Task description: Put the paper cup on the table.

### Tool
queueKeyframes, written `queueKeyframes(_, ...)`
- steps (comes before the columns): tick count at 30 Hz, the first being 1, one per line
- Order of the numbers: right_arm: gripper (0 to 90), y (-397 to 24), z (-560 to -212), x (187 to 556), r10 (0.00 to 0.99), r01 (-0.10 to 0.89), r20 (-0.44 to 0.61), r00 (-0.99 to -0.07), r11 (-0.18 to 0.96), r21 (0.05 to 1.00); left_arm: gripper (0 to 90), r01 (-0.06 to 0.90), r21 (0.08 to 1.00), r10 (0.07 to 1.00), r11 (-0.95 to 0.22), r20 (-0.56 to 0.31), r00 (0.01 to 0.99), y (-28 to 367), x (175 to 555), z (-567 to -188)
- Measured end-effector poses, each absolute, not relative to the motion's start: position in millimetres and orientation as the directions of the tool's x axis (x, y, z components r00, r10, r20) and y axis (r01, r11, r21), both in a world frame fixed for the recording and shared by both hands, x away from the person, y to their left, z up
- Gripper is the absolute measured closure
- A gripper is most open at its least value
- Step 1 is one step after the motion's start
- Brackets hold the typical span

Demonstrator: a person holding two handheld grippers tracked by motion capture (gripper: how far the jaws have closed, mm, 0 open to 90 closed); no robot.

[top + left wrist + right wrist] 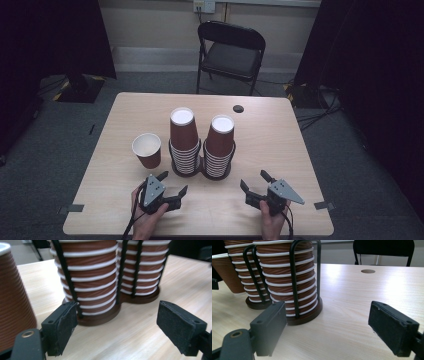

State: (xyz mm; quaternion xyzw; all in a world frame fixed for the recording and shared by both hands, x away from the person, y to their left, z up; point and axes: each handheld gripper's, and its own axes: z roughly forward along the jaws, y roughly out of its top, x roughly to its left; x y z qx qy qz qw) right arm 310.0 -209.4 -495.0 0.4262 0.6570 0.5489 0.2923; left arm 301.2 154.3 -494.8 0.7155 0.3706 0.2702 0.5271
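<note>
The table is pale wood, with a small dark round hole near its far edge. Beyond it stands a black folding chair on the grey floor.

At the table's middle sits a dark double cup holder with black wire uprights. Its left stack of cups and right stack of cups are brown ribbed paper cups with white rims, nested upside down, each stack rising above its wires.

Just left of the left stack, apart from it, a single brown cup stands upright on the table with its white inside showing.

At the near edge the left tongs are held in one hand, pointing toward the holder's left side and the single cup; they are spread with nothing between them, bare wood showing in the gap. The right tongs, held in the other hand near the holder's right side, are likewise spread wide and empty.
</note>
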Motion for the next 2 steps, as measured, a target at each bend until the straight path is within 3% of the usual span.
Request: queueKeyframes(2,14.2,-208.2,-494.7,311.3,0.889,0.254,0.083,-0.450,0.039,0.966,17.1,0.249,0.956,0.808,-0.153,-0.024,0.588,154.9,301.7,-495.1)
